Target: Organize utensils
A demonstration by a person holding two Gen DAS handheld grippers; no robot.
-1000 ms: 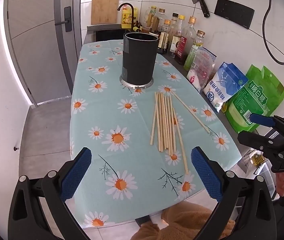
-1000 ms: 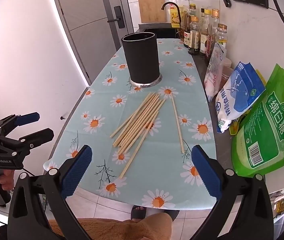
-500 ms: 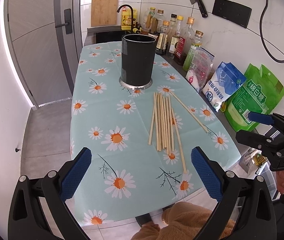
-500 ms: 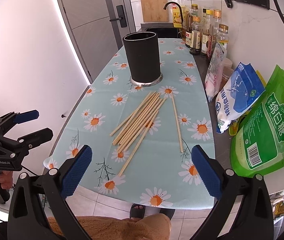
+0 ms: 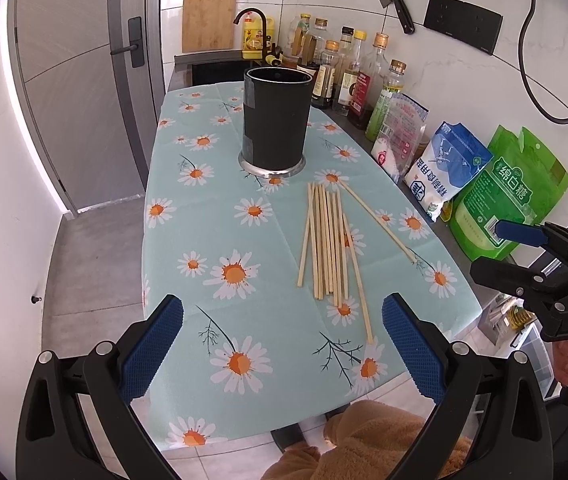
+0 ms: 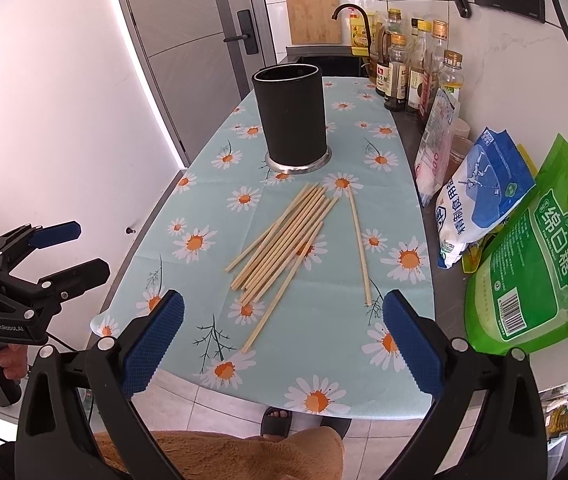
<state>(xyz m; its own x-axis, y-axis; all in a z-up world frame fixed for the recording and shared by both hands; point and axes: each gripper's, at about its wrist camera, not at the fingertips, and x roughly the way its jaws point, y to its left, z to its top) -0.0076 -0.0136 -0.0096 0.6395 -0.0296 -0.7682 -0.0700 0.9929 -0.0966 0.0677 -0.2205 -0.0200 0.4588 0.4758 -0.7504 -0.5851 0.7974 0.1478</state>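
Observation:
Several wooden chopsticks [image 5: 326,240] lie loose on the daisy-print tablecloth [image 5: 211,240], also in the right wrist view [image 6: 284,240]. One chopstick [image 6: 360,248] lies apart to the right. A black cylindrical holder [image 5: 275,120] stands upright behind them, also in the right wrist view [image 6: 292,116]. My left gripper [image 5: 281,344] is open and empty above the table's near edge. My right gripper [image 6: 284,340] is open and empty, near the same edge. Each gripper shows in the other's view: the right one [image 5: 524,256], the left one [image 6: 59,252].
Bottles [image 5: 356,76] line the wall at the back right. Bags of salt [image 5: 444,168] and sugar [image 5: 508,196] and a pink-white packet [image 5: 400,132] stand along the table's right side. A sink with a tap [image 5: 251,20] lies behind. Floor and a door [image 5: 83,80] are on the left.
Both grippers have drawn back slightly from the table and stayed open. The chopsticks and holder have not moved.

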